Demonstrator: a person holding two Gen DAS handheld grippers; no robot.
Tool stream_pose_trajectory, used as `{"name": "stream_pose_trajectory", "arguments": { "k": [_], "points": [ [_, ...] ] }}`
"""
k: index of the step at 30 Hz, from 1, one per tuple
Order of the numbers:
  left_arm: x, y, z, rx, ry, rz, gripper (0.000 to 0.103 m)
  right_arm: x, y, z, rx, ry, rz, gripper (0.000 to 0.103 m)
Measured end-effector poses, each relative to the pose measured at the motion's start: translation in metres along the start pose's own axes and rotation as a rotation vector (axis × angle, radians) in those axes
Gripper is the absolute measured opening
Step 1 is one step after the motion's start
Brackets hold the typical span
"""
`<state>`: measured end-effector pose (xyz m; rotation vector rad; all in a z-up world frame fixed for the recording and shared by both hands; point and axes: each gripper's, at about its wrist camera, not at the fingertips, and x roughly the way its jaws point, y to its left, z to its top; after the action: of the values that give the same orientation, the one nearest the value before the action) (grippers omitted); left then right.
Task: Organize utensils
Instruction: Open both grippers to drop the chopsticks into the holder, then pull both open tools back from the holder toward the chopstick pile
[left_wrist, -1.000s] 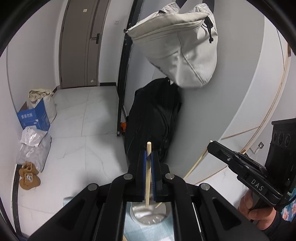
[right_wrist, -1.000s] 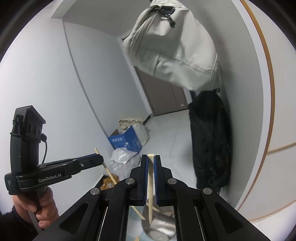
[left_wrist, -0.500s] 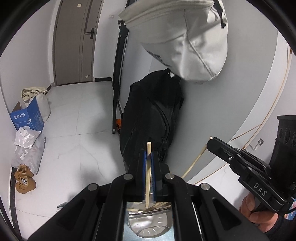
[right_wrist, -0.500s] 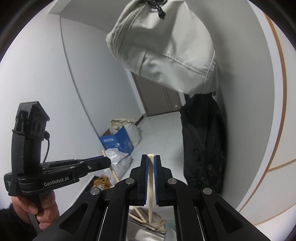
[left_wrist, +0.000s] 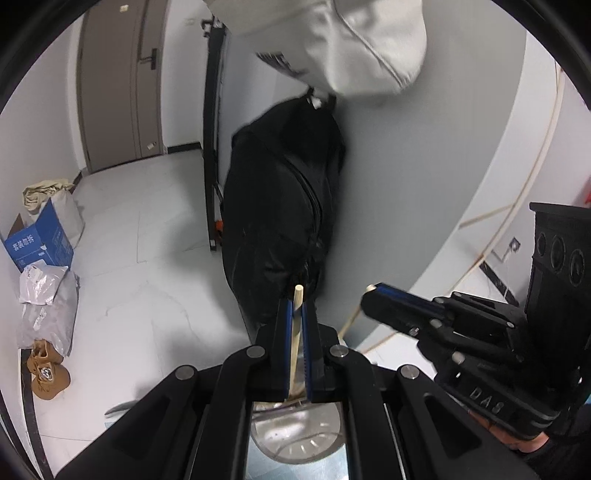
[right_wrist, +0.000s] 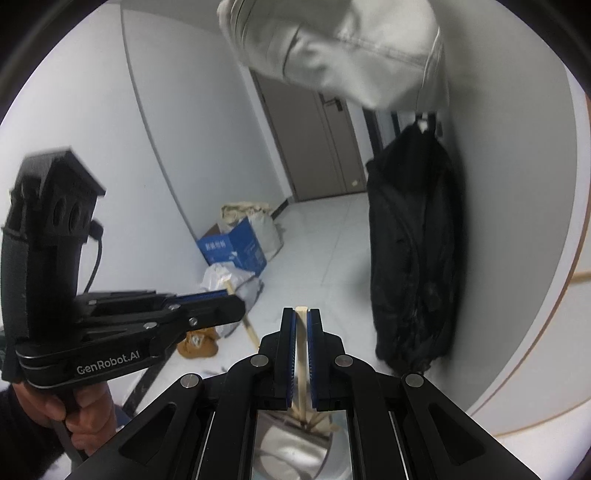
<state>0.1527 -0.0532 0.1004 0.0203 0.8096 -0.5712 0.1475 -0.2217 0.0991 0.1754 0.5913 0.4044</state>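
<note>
Counting two pale wooden chopsticks: we see the left gripper clenching one chopstick, the right gripper clenching the other chopstick, above a steel container.

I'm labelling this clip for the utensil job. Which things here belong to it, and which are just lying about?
Job:
left gripper, shut on a chopstick
right gripper, shut on another chopstick
metal holder below, with sticks in it

Lying about:
black bag
grey bag
blue box
brown shoes
</note>
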Motion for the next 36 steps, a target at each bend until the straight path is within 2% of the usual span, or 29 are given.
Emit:
{"name": "stream_pose_trajectory", "arguments": {
  "k": [4, 8, 12, 13, 14, 15, 16, 17, 20, 23, 27, 29, 36],
  "points": [
    [0.003, 0.007, -0.006, -0.014, 0.032, 0.000, 0.002, 0.002, 0.001, -0.013, -0.007, 0.034, 0.000, 0.008],
    [-0.005, 0.023, -0.006, -0.116, 0.029, -0.056, 0.002, -0.006, -0.005, -0.017, 0.027, 0.021, 0.014, 0.009],
    [-0.017, 0.025, -0.011, -0.147, -0.009, -0.045, 0.003, -0.016, -0.010, -0.017, 0.063, 0.008, 0.027, 0.026],
    [-0.021, 0.025, -0.012, -0.153, -0.006, -0.054, 0.009, -0.022, -0.010, -0.017, 0.071, -0.007, 0.025, 0.030],
    [-0.022, 0.026, -0.013, -0.154, -0.004, -0.058, 0.021, -0.026, -0.010, -0.017, 0.075, -0.017, 0.022, 0.031],
    [-0.024, 0.024, -0.014, -0.154, -0.008, -0.048, 0.027, -0.029, -0.010, -0.017, 0.079, -0.026, 0.021, 0.038],
    [-0.026, 0.022, -0.015, -0.155, -0.022, -0.036, 0.042, -0.033, -0.010, -0.017, 0.085, -0.037, 0.018, 0.042],
    [-0.030, 0.022, -0.016, -0.158, -0.034, -0.033, 0.052, -0.038, -0.010, -0.017, 0.094, -0.047, 0.014, 0.044],
    [-0.039, 0.025, -0.019, -0.184, -0.063, -0.027, 0.058, -0.046, -0.009, -0.018, 0.108, -0.052, 0.012, 0.045],
    [-0.039, 0.026, -0.020, -0.191, -0.057, -0.027, 0.058, -0.054, -0.007, -0.020, 0.115, -0.059, 0.007, 0.047],
    [-0.049, 0.020, -0.022, -0.169, -0.070, 0.027, 0.058, -0.064, -0.003, -0.024, 0.121, -0.072, 0.011, 0.047],
    [-0.054, 0.021, -0.024, -0.180, -0.084, 0.031, 0.058, -0.070, 0.000, -0.026, 0.121, -0.079, 0.013, 0.048],
    [-0.077, 0.016, -0.045, -0.196, -0.149, 0.104, 0.069, -0.089, 0.014, -0.034, 0.098, -0.110, 0.015, 0.060]
  ]
}}
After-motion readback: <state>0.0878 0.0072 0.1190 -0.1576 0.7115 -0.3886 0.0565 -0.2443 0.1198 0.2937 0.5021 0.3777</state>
